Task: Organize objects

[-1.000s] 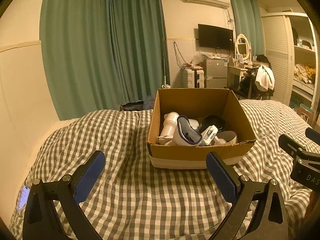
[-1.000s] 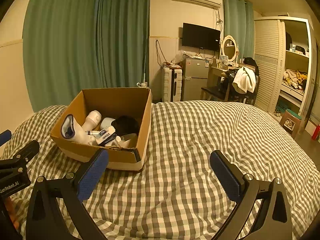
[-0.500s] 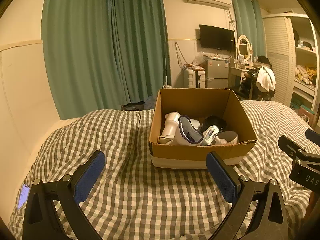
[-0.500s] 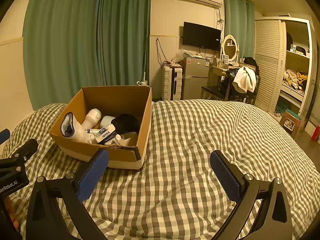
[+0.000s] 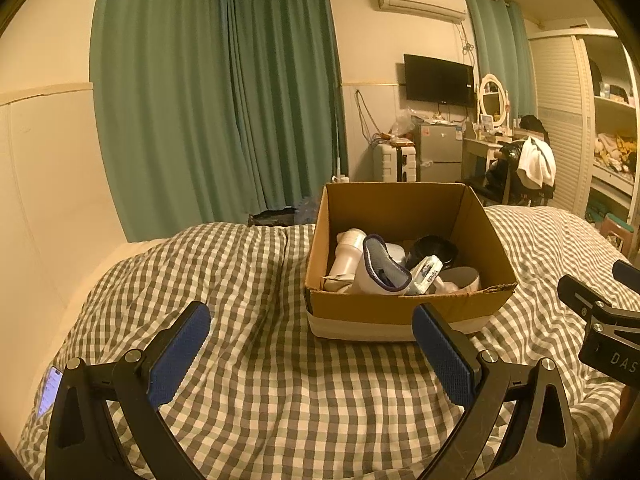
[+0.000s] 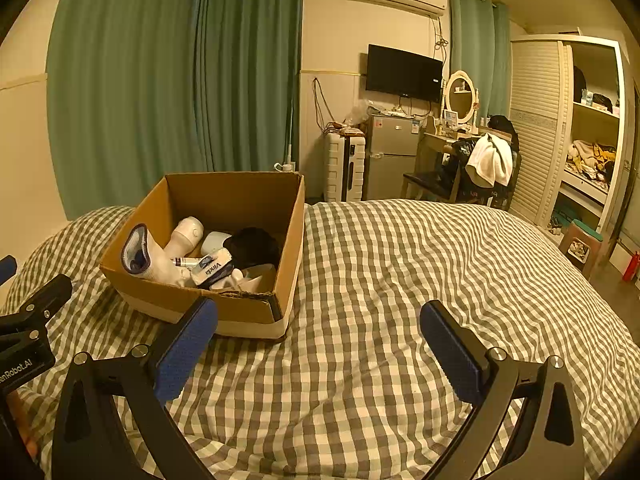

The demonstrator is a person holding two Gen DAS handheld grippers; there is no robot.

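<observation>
Lying in cardboard box: Vinda pack; both grippers' jaws spread, empty.

a cardboard box sits on the bed, ahead of both grippers. inside it, a sock leans at the near left, a bottle lies behind it, a tissue pack sits to its right, and what may be a bowl rests farther back. behind the bed hang curtains; a fridge stands at the far wall, with a phone at the bed's left edge.
</observation>
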